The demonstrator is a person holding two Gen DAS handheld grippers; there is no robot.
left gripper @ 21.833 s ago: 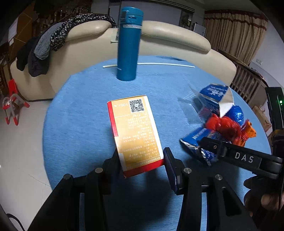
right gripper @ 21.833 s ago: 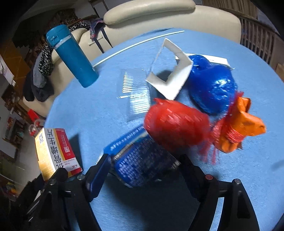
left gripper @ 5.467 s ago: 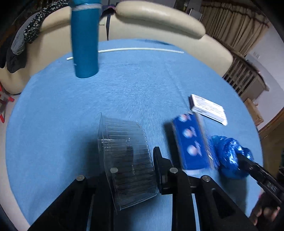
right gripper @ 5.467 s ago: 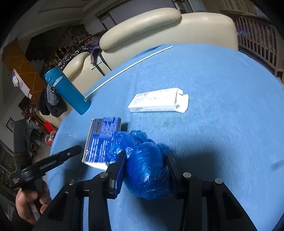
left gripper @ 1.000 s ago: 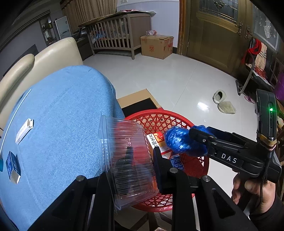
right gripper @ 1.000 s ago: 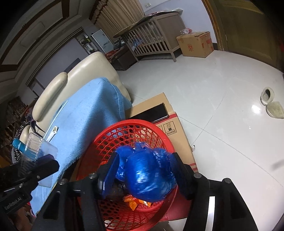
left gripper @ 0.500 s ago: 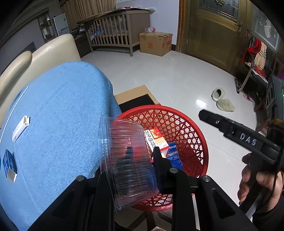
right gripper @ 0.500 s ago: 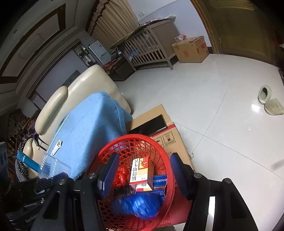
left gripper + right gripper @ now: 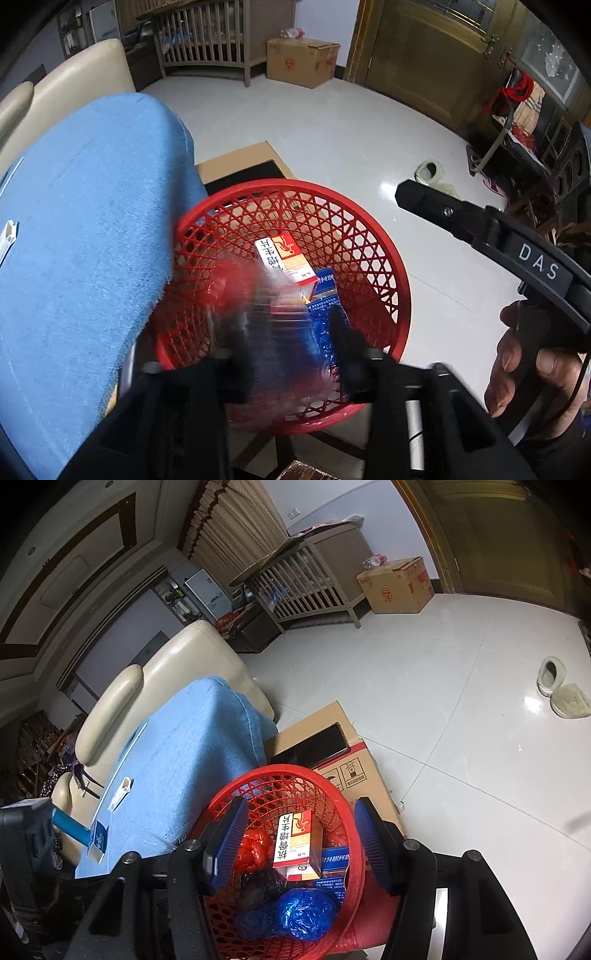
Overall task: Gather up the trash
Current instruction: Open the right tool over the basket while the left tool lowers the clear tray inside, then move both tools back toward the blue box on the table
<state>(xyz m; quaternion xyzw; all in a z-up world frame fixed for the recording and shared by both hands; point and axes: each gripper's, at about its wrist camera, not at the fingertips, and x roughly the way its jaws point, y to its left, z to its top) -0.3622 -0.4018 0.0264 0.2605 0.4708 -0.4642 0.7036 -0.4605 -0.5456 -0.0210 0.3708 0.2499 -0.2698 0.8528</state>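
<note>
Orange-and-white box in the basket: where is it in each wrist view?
Left wrist: the box sits just above picture centre, inside the red basket, beyond the blurred clear container.
Right wrist: the box is low centre, between the open right gripper fingers, above the blue bag.
Shared landmark: the red basket beside the blue table.

Open from above: mouth of round red lattice plastic basket (image 9: 334,786), nothing over rim. Inside, part filled w/ orange-white carton (image 9: 297,843), crumpled blue plastic bag (image 9: 299,915), red wrapper (image 9: 253,851). Left side blocked by blue-cloth table edge (image 9: 207,760), touching rim. Behind: brown cardboard box (image 9: 354,753). Right: bare white tile floor (image 9: 461,709), wide open.
</note>
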